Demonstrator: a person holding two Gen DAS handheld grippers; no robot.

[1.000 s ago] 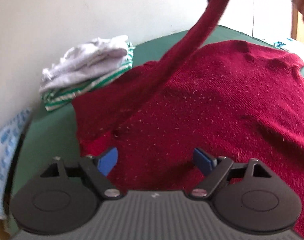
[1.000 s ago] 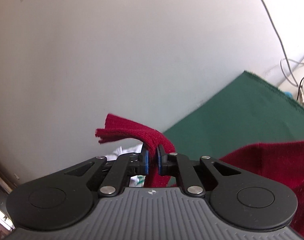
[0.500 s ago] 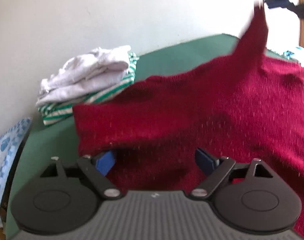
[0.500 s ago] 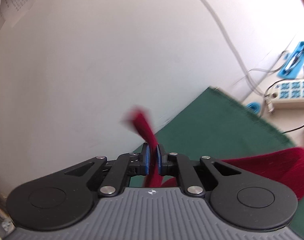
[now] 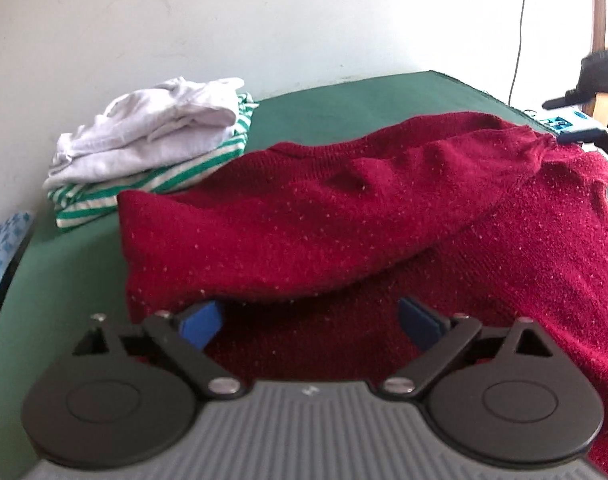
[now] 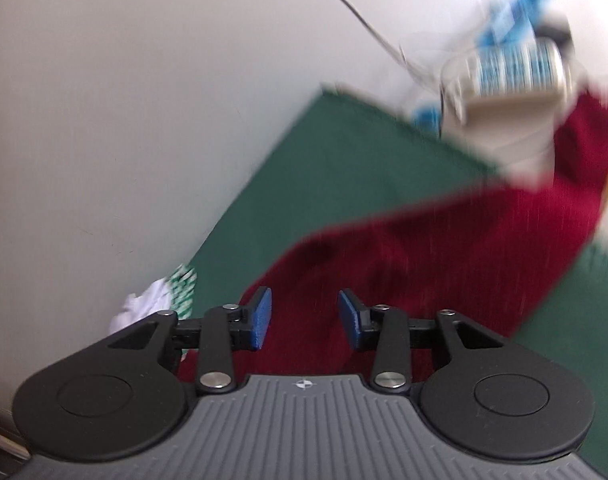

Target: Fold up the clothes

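Note:
A dark red knit sweater (image 5: 383, 232) lies spread on the green table cover (image 5: 363, 96). One sleeve (image 5: 443, 168) is folded across its body towards the right. My left gripper (image 5: 309, 320) hovers over the sweater's near edge; its jaws are opening wide and the pads press on nothing. In the right wrist view, which is blurred, my right gripper (image 6: 305, 316) is above the red sweater (image 6: 443, 248). Its jaws are opening, with nothing pinched between the blue pads. From the left wrist view the right gripper (image 5: 567, 120) shows at the far right, just past the sleeve's cuff (image 5: 539, 148).
A stack of folded clothes (image 5: 152, 148), pale grey on green-and-white stripes, sits at the table's back left, also seen as the stack (image 6: 160, 300). A blue patterned cloth (image 5: 4, 248) hangs off the left edge. A power strip (image 6: 511, 80) and cables lie beyond the right edge. A white wall stands behind.
The right gripper came down and to the right with the raised sleeve, laid it across the sweater and let go. The left gripper stayed in place and its jaws spread wider.

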